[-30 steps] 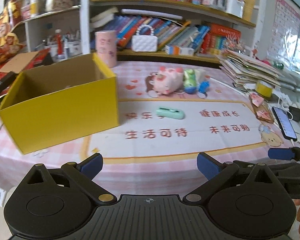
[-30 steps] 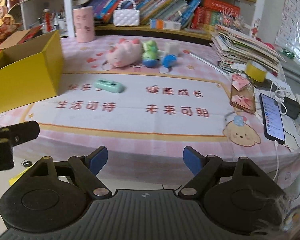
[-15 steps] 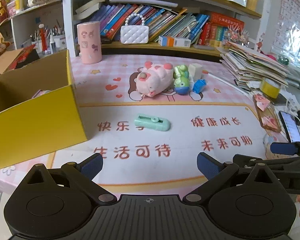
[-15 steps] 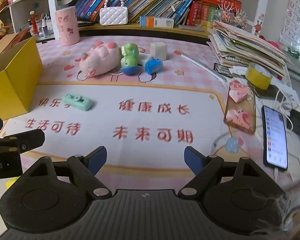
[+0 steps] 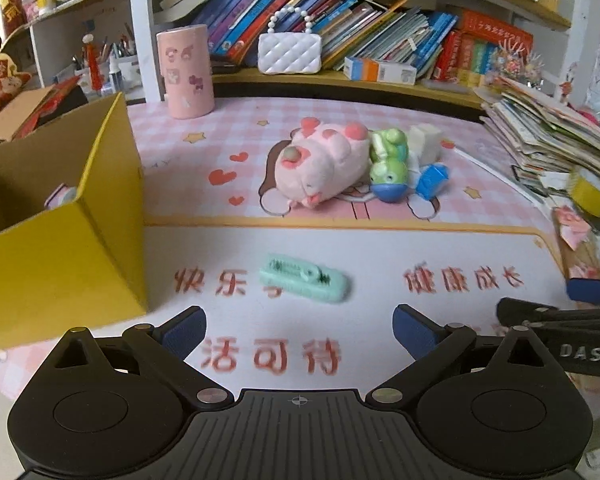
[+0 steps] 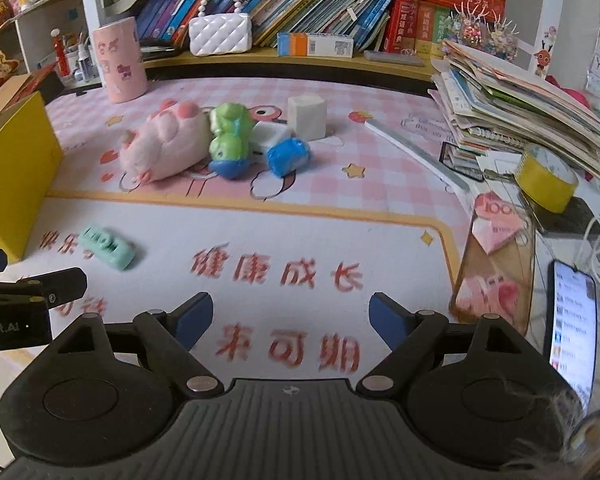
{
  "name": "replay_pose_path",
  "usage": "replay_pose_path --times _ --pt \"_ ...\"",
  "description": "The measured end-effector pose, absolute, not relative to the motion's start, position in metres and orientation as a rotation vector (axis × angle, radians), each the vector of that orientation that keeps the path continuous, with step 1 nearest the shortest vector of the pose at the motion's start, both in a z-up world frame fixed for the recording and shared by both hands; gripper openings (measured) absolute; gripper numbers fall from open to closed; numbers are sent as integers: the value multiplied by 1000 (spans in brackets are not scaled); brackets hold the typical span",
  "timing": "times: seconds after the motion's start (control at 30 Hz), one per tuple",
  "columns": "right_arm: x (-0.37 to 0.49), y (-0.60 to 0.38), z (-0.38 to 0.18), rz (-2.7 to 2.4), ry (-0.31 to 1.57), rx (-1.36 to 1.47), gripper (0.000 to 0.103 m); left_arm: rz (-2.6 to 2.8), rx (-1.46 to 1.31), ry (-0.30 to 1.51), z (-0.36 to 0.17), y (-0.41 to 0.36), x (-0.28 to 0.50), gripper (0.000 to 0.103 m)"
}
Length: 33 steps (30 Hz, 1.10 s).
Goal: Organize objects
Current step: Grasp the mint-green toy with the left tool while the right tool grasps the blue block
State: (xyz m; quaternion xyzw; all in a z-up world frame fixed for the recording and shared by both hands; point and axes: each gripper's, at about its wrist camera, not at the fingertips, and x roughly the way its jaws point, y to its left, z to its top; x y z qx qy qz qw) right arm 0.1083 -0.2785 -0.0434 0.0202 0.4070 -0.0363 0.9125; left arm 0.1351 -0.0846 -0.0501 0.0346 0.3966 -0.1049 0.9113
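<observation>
The yellow box is cut off by the left edge in both views, and its near wall hides most of a small item inside, too little of which shows to name. The mint object and the red mat lettering are smeared by motion blur. The pink plush covers part of the green toy. Text on the phone screen is too small to read.
</observation>
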Motion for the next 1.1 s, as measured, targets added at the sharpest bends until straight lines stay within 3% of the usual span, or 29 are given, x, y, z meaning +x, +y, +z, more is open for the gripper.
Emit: replay_pose_path --times 0.3,0.57,0.73,1.0,1.1 --pt "147 -300 -49 -63 836 32 85 -230 119 839 -80 -102 177 89" --pt "171 -312 -54 -45 826 37 85 -253 191 821 -92 -107 194 87" --pt "186 -311 -58 -23 819 28 85 -290 175 826 -96 -108 198 70" --pt "231 -303 -71 43 762 -42 84 -281 51 833 -77 -95 192 69" --pt "253 -304 -80 68 754 -74 77 -284 29 822 -65 -91 186 69"
